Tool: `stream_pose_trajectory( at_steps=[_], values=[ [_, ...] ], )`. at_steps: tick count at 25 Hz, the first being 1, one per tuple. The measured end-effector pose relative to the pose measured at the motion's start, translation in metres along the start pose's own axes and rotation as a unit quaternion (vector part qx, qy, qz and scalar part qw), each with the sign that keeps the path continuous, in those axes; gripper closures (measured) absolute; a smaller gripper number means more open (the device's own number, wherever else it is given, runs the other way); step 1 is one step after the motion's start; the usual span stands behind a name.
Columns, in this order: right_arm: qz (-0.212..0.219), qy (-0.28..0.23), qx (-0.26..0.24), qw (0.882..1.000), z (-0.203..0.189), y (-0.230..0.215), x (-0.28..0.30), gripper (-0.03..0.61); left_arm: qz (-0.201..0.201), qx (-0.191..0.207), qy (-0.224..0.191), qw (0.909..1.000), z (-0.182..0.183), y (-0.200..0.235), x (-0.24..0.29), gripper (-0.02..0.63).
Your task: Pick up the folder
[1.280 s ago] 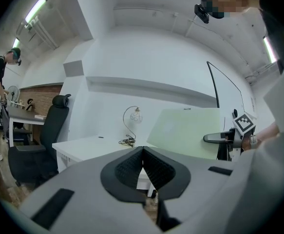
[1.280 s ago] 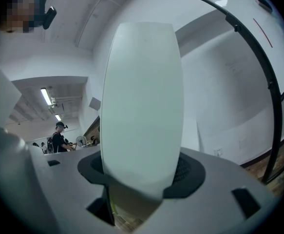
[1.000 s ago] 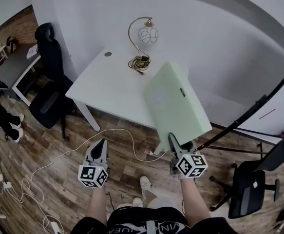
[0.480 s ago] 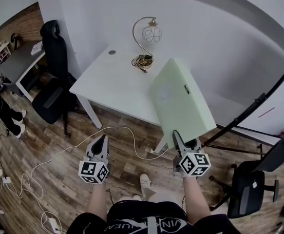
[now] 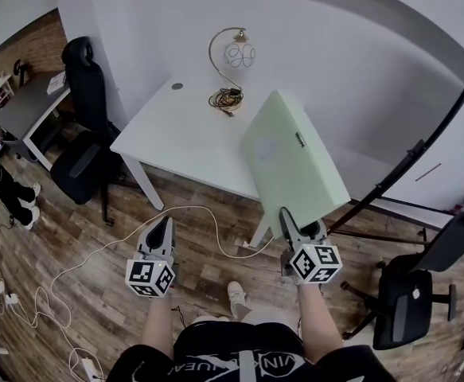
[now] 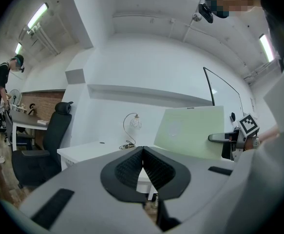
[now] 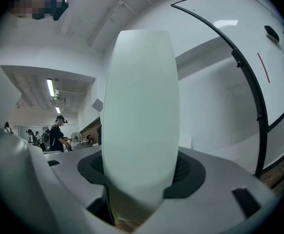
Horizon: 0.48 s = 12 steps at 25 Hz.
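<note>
**Folder lifted clear of the table**

The right gripper (image 5: 299, 228) clamps the near edge of the pale green folder (image 5: 294, 161), its jaws kept apart only by the folder's thickness. This holds the folder out ahead, tilted up above the table's (image 5: 176, 142) near right corner rather than lying on it. The left gripper (image 5: 165, 228) has its jaws together and empty. It points level over the floor (image 5: 72, 237), apparently not needed.

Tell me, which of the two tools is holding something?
The right tool, clamped on the pale green folder; the left tool is shut on nothing.
</note>
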State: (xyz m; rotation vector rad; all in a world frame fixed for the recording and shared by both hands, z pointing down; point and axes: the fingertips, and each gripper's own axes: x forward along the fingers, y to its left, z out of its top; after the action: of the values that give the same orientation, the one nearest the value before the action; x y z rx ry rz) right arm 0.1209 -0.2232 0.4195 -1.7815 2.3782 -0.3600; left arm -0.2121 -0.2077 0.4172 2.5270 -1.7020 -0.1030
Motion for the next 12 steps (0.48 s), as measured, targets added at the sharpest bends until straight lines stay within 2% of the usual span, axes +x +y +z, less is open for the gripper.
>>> stream_pose_trajectory(
  at_steps=[12],
  values=[
    [-0.01, -0.011, 0.007, 1.0, 0.0009, 0.0038, -0.0107, 0.287, -0.004, 0.002, -0.003, 1.0, 0.0025, 0.0026, -0.0075, 0.6]
  ],
)
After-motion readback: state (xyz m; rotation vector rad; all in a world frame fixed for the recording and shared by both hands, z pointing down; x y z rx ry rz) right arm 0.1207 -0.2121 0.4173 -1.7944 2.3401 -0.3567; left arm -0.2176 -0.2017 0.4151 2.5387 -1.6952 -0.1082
